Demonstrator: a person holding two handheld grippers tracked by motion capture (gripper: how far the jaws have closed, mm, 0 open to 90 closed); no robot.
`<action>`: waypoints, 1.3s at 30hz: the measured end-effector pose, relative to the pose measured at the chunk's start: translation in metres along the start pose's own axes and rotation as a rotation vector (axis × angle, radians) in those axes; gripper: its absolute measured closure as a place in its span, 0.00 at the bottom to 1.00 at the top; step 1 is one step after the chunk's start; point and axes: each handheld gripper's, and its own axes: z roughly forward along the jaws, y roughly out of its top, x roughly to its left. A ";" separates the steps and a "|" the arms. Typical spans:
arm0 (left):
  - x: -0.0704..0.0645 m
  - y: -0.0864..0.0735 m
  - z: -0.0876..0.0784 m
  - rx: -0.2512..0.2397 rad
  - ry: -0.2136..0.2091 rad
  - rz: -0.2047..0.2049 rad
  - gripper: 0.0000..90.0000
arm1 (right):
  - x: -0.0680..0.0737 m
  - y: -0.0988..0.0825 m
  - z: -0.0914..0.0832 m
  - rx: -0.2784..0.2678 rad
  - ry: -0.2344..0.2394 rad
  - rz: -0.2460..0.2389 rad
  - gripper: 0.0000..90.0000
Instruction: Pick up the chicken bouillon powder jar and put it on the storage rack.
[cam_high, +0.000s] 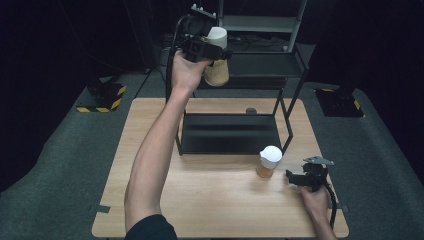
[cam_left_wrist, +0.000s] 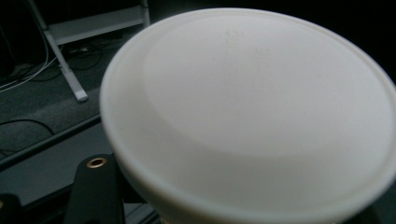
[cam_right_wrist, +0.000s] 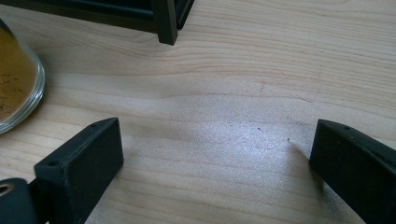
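Note:
A jar of tan contents with a white lid is held high in the air in front of the top shelf of a black rack. My left gripper is shut on it just below the lid. In the left gripper view the white lid looms close above one black finger. A second jar with a white lid stands on the table in front of the rack; its glass side sits at the left. My right gripper rests low on the table beside it, open, with bare wood between its fingers.
The rack's lower shelf sits on the wooden table, and one rack leg stands just ahead of the right gripper. A small dark round object lies behind the rack. Grey metal shelving stands on the floor beyond.

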 end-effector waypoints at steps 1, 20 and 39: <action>0.000 0.000 0.000 0.000 0.000 0.000 0.39 | 0.000 0.000 0.000 0.000 0.000 0.000 0.02; -0.007 0.013 0.039 0.024 0.223 -0.076 0.39 | 0.000 0.000 0.000 0.000 0.000 0.000 0.03; -0.007 0.007 0.042 0.016 0.214 -0.031 0.38 | 0.000 0.000 0.000 -0.001 0.000 -0.001 0.03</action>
